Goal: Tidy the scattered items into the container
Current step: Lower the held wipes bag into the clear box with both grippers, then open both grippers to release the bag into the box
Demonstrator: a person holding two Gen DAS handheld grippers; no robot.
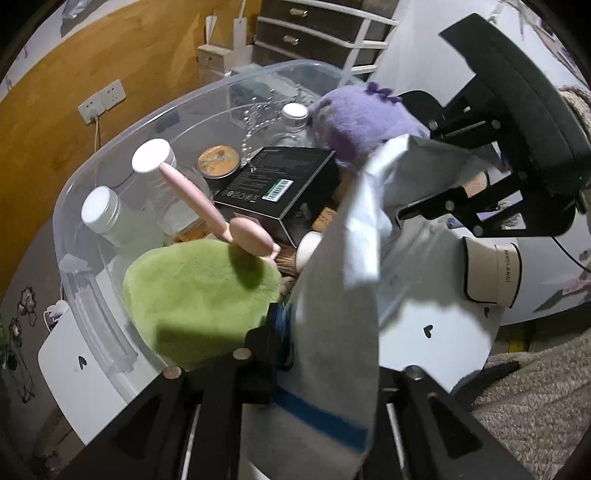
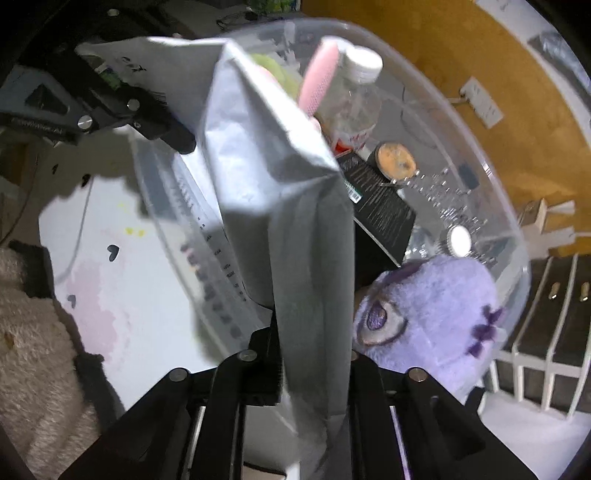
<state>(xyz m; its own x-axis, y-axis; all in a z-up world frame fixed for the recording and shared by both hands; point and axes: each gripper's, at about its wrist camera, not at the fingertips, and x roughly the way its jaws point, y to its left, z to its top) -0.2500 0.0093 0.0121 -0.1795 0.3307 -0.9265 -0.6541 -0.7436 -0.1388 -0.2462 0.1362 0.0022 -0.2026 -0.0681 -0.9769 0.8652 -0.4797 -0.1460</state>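
Both grippers hold one grey-and-white bag with a blue stripe (image 1: 332, 332) over the clear plastic container (image 1: 122, 133). My left gripper (image 1: 317, 365) is shut on its lower end. My right gripper (image 2: 314, 373) is shut on the same bag (image 2: 280, 206); its black frame shows at the upper right of the left wrist view (image 1: 509, 155). In the container lie a green plush (image 1: 199, 295), a purple plush (image 1: 365, 118), a black box (image 1: 280, 181), a pink brush (image 1: 207, 206), bottles (image 1: 107, 214) and a round tin (image 1: 218, 162).
The container stands on a white table with small black hearts (image 1: 424, 317). A cream cylinder (image 1: 491, 269) stands on the table to the right. A dark drawer unit (image 1: 314, 29) and a wood-panel wall with sockets (image 1: 103, 99) are behind. A fluffy rug (image 1: 535, 398) lies below.
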